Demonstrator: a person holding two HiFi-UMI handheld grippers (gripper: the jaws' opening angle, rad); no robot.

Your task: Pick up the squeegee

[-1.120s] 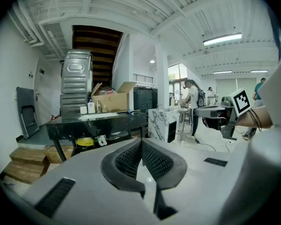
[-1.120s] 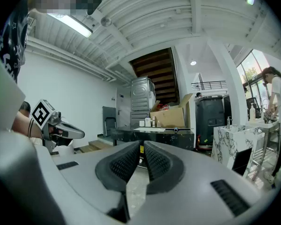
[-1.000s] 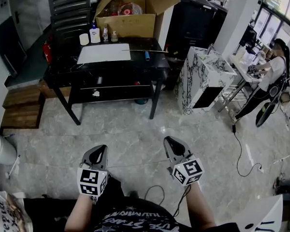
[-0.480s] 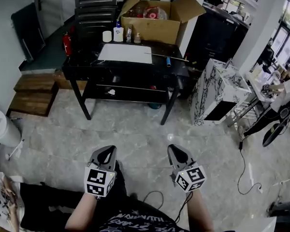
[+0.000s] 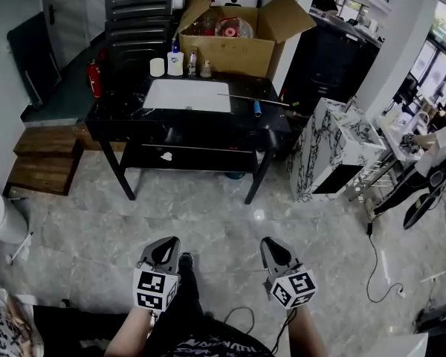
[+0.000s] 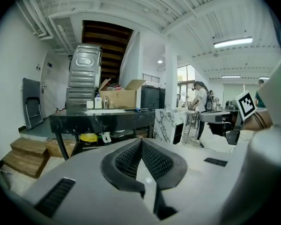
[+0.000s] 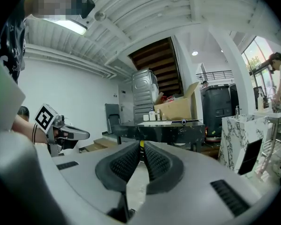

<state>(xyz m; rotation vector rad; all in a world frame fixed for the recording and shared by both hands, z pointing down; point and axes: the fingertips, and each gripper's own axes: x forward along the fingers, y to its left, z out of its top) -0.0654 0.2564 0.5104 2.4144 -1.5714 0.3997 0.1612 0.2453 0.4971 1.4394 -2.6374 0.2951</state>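
Nothing is being gripped yet. The left gripper is being held low over the floor, well apart from the desk. Its fingers are being pressed tip to tip with nothing between them. The right gripper is being held beside it at about the same height, its fingers likewise being squeezed together on empty air.

The squeegee, judged to be the thin bar with the blue handle, is lying untouched near the desk's right edge. It is just beside the white sheet, and the cardboard box is sitting behind it along the back edge.

As for progress, the task is being judged as barely begun, with no part of the pickup done. Everything is being left for later: the gap to the desk is to be closed, one pair of jaws opened and brought around the squeegee, and then the grip and the lift made.
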